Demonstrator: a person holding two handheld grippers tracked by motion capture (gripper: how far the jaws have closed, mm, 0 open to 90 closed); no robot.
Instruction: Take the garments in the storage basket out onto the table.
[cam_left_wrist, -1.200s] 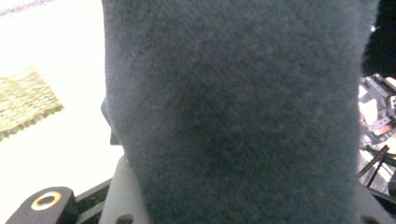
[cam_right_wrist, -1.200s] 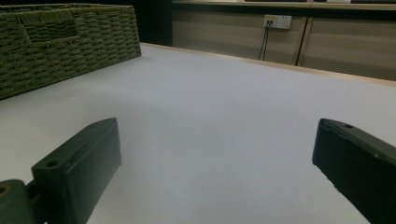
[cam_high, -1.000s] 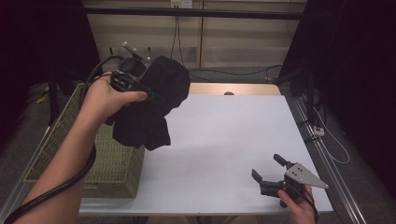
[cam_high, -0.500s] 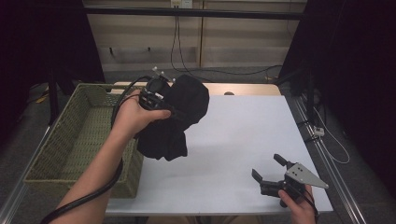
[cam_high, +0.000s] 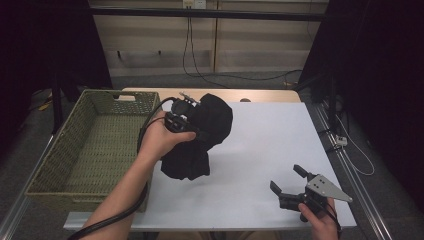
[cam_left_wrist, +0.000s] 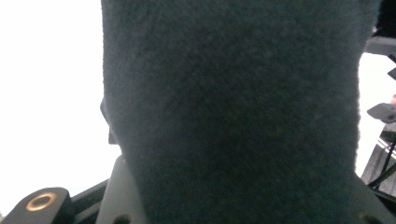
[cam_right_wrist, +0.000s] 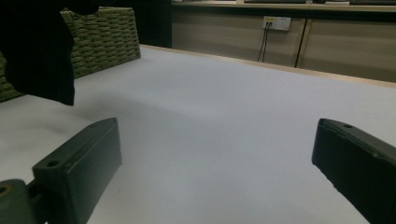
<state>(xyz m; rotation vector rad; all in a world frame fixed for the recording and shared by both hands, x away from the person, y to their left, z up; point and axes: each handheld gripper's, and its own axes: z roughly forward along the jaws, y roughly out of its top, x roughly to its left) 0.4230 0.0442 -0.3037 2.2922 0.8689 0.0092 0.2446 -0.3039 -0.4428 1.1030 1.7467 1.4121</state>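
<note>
The left gripper (cam_high: 192, 117) is held above the left part of the white counter (cam_high: 265, 145), just right of the woven green basket (cam_high: 75, 150). A black cloth (cam_high: 200, 137) is draped over and around its front end. The cloth bunches against the gripper at the top and hangs down below the left hand (cam_high: 162, 137), its lower edge reaching toward the counter surface (whether it touches the surface cannot be told from the high view). In the left gripper view the black cloth (cam_left_wrist: 233, 112) lies directly across the gripper's jaws and covers them, so the jaw position cannot be told; the cloth hangs from this gripper and is carried by it.

The right gripper (cam_high: 290, 182) is low over the near right part of the counter, well apart from the cloth, and held by the right hand (cam_high: 320, 225) at the bottom edge. Its jaws stand wide apart with nothing between them. In the right gripper view the right gripper (cam_right_wrist: 215, 158) faces bare counter, with the cloth (cam_right_wrist: 37, 51) hanging at the upper left in front of the basket (cam_right_wrist: 107, 37).
</note>
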